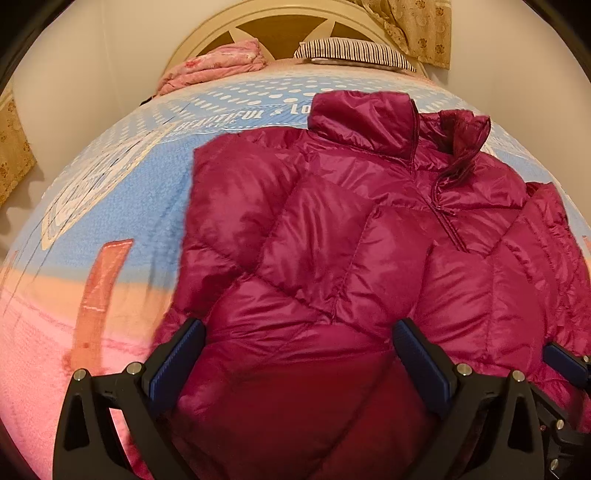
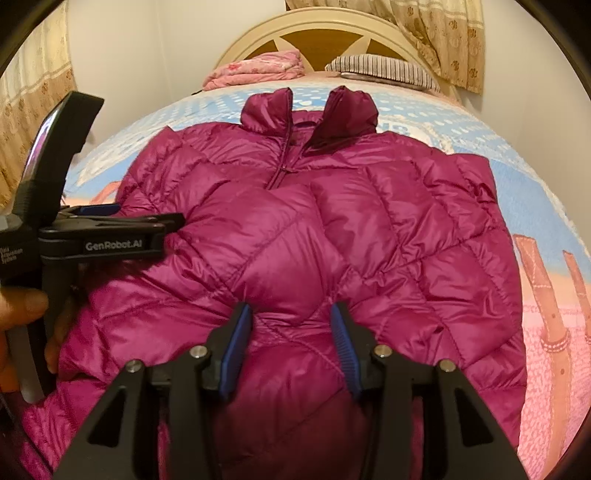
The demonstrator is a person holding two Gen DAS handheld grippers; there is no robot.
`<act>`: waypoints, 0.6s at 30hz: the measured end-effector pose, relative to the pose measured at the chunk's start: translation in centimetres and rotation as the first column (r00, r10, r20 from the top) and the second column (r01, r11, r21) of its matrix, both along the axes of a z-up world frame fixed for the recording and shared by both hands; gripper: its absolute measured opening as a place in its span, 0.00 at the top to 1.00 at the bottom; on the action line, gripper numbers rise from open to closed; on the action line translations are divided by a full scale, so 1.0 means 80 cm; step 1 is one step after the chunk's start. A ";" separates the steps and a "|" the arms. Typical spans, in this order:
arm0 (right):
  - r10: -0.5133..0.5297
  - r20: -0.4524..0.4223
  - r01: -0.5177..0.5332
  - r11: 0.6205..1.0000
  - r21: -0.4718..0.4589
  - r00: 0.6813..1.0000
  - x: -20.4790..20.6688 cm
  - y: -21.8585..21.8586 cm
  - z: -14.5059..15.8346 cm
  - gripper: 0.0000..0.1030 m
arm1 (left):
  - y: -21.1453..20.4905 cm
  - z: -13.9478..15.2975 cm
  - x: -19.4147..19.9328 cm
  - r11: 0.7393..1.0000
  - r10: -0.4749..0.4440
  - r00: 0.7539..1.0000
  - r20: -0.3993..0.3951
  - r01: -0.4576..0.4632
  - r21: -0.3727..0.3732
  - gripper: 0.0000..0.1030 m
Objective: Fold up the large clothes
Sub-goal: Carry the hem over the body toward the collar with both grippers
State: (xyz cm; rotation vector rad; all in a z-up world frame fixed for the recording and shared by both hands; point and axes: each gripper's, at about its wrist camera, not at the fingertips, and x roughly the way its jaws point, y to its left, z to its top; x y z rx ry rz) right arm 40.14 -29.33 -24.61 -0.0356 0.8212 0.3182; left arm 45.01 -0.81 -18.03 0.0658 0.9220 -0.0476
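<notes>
A magenta quilted puffer jacket (image 1: 351, 240) lies front up on the bed, collar toward the headboard, both sleeves folded in over the chest; it also shows in the right wrist view (image 2: 295, 229). My left gripper (image 1: 299, 332) is wide open, its fingers either side of the jacket's lower left part. My right gripper (image 2: 291, 317) is partly closed, its blue pads (image 2: 236, 332) pressing a bulge of the jacket's lower middle between them. The left gripper also shows in the right wrist view (image 2: 122, 218), at the jacket's left edge.
The bed has a blue, peach and pink printed blanket (image 1: 110, 192). A folded pink quilt (image 2: 255, 68) and a striped pillow (image 2: 384, 70) lie by the cream headboard (image 2: 332, 22). Patterned curtains (image 2: 443, 33) hang at both sides.
</notes>
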 end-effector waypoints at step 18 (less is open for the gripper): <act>-0.086 0.055 0.087 0.996 -0.030 0.995 0.190 -0.074 0.131 0.15 | -0.018 0.120 0.182 0.999 0.008 0.998 0.065 -0.005 -0.048 0.01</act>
